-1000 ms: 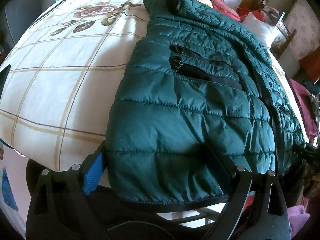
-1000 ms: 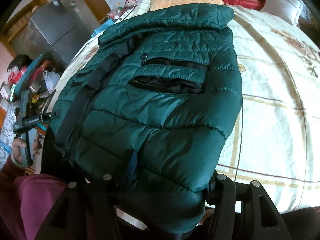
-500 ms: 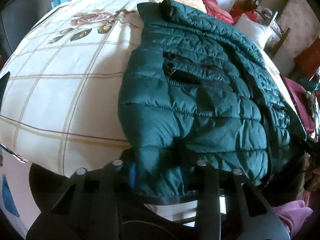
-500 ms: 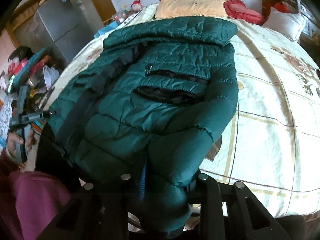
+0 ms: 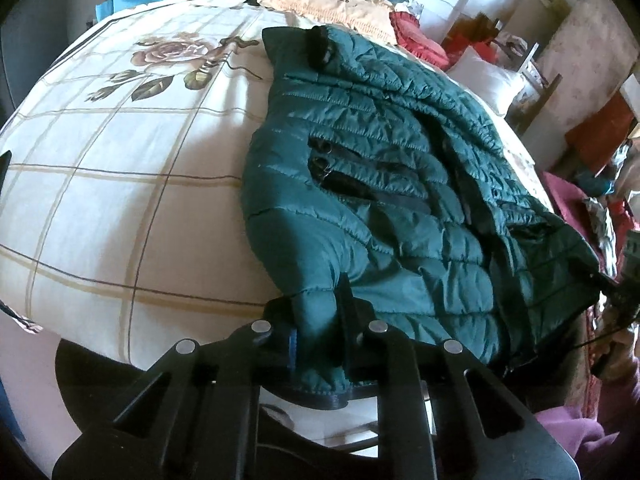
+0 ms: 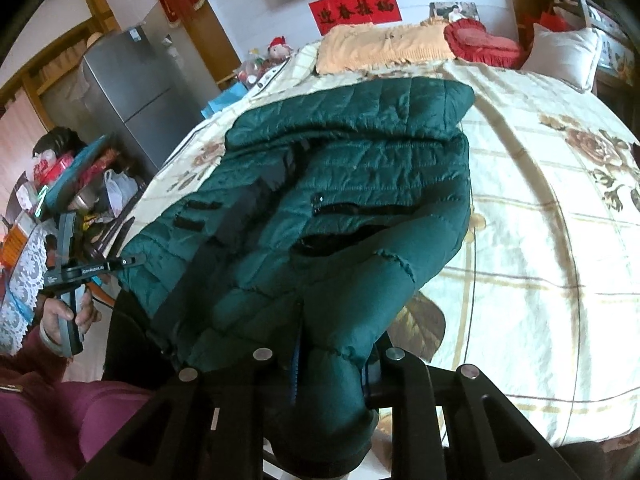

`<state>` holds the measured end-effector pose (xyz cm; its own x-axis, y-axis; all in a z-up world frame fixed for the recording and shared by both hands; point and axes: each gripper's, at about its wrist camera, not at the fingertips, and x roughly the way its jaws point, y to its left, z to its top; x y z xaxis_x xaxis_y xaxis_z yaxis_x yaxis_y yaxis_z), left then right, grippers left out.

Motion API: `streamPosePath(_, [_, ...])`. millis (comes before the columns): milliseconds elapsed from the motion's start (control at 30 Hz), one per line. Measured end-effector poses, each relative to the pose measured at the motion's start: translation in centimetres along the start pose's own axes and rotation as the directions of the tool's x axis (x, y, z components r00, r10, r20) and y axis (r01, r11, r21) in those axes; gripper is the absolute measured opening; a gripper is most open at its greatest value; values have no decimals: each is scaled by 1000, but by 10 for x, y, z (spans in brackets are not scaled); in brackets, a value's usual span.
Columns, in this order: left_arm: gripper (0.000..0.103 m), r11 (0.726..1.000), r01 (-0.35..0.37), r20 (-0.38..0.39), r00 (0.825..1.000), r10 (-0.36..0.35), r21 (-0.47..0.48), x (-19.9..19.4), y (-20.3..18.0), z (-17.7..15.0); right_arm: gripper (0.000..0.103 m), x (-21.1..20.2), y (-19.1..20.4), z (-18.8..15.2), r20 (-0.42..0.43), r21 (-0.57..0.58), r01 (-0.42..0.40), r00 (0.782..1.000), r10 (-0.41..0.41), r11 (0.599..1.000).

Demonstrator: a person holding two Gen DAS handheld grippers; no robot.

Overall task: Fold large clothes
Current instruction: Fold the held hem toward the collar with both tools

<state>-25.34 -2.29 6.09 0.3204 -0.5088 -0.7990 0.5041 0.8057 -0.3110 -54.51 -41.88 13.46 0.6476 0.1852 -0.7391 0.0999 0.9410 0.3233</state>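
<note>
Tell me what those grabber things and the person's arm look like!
Each hand-held gripper is black plastic: the left hand-held gripper and right hand-held gripper have two flat fingers, silver round bolts and blue pads. Seen from the right wrist, the left one has a grey handle, small white lettering and a thin black cable. The sleeve is maroon.

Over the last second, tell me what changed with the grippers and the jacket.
Both grippers closed on the green jacket: the left gripper and the right gripper, wide open before, now each pinch a bunched hem corner and have begun lifting it. The jacket's collar end still lies on the bedspread.
</note>
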Motion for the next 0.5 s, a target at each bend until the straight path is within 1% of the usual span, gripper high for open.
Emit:
streamPosePath(267, [13,998,49,32,998,-49,-24,-9,0,7,19,-10,-1,12,62,19,-36,997,35,999])
streamPosePath(500, [12,997,69,75,995,-66,-40,-18,0,15,19,-19,-2,24,107,29,-48,993,45,998])
